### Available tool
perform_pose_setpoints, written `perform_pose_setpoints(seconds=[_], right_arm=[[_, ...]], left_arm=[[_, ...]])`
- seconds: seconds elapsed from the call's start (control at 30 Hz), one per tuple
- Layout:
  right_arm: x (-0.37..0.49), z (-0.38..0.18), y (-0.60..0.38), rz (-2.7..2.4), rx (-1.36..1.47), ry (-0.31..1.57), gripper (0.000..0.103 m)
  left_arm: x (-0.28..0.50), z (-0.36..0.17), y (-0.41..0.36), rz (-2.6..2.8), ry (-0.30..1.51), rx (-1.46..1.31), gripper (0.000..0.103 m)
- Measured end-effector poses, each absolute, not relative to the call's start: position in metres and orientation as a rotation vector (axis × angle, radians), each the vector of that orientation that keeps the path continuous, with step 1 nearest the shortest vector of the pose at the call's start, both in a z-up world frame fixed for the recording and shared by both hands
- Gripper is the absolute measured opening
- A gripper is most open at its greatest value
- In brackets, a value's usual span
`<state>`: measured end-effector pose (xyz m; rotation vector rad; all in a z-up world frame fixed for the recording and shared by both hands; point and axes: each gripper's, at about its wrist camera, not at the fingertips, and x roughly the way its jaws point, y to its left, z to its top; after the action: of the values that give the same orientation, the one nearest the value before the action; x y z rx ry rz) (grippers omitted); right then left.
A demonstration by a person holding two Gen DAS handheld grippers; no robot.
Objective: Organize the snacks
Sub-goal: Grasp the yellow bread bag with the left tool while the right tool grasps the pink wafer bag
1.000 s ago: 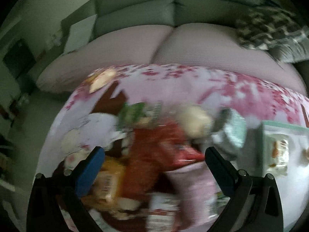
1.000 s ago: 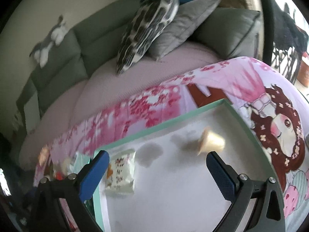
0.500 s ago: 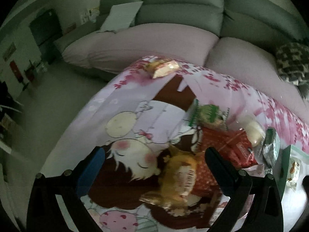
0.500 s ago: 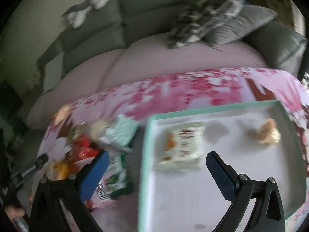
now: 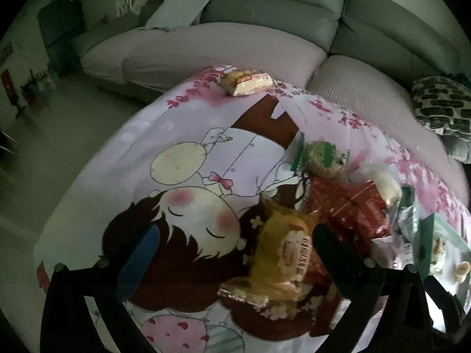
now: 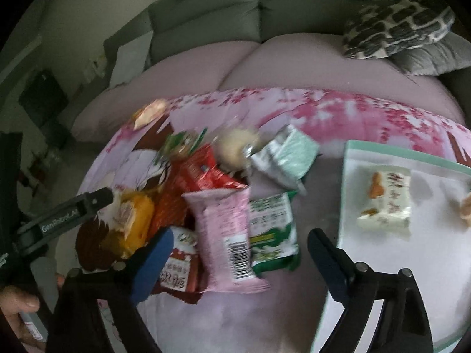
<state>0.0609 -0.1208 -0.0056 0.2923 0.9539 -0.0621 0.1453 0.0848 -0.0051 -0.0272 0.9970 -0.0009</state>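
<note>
A heap of snack packets lies on a cartoon-print tablecloth (image 5: 188,176). My left gripper (image 5: 232,253) is open and empty, hovering near a yellow packet (image 5: 282,253) with red packets (image 5: 350,209) beyond it. My right gripper (image 6: 238,253) is open and empty above a pink packet (image 6: 226,229) and a green-white packet (image 6: 273,226). A mint-rimmed white tray (image 6: 382,264) at the right holds a white packet (image 6: 385,200) and a small round snack (image 6: 466,209). The left gripper's finger also shows in the right wrist view (image 6: 73,211).
A lone orange packet (image 5: 247,82) lies at the table's far edge. A grey-and-pink sofa (image 5: 235,44) runs behind the table, with patterned cushions (image 6: 397,29). A mint foil packet (image 6: 285,153) and a pale round snack (image 6: 235,147) lie in the heap.
The left gripper has swung left and drawn back, now facing the table's left part. The right gripper has swung left from over the tray to over the snack heap.
</note>
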Motion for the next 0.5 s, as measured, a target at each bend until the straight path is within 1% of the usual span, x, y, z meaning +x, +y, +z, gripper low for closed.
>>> perform_pose_setpoints(seconds=[0.03,0.17,0.23,0.3,0.4,0.5], right_arm=[[0.062,-0.008,-0.118,-0.057,0.286,0.963,0.087],[0.066,-0.02,-0.11,-0.045,0.283,1.001,0.079],[0.067,-0.024,-0.108,-0.045,0.28,1.01,0.072],[0.068,-0.025,-0.106,-0.046,0.267,1.007,0.068],[0.069,-0.026,-0.104,-0.042,0.263,1.01,0.059],[0.069,-0.027,-0.101,-0.03,0.257,1.016,0.054]], left_arm=[[0.146,-0.007,0.085,-0.002,0.999,-0.021,0.103],[0.149,-0.012,0.081,-0.062,1.027,-0.025,0.103],[0.151,-0.019,0.078,-0.077,1.049,-0.029,0.103],[0.153,-0.027,0.074,-0.079,1.078,-0.013,0.103],[0.154,-0.033,0.072,-0.073,1.091,-0.014,0.103],[0.156,-0.038,0.072,-0.082,1.102,-0.027,0.103]])
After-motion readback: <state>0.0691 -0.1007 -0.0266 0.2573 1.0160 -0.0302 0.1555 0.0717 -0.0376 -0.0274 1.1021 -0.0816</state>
